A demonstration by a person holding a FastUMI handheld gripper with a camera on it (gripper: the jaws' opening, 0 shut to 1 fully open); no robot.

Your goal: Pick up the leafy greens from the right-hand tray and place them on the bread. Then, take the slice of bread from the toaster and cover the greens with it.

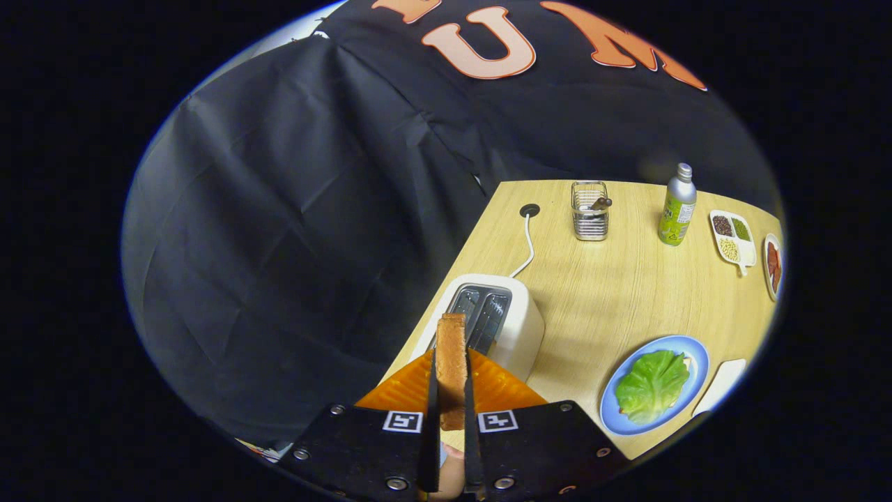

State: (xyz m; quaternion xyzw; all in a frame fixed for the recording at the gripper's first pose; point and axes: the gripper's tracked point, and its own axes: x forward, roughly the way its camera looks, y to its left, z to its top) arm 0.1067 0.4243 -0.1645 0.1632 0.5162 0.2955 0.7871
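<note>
Gripper fingers clamp one bread slice edge-on, bottom centre, above the toaster. One lettuce leaf lies on the blue plate, lower right. One bottle, upper right, label unreadable.

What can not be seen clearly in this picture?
- Bread under the leafy greens on the blue plate: mostly covered by the greens.
- Slice of bread: seen edge-on, its lower part hidden by the hand-held gripper shut on it.
- Sectioned dish: contents too small to identify.
</note>
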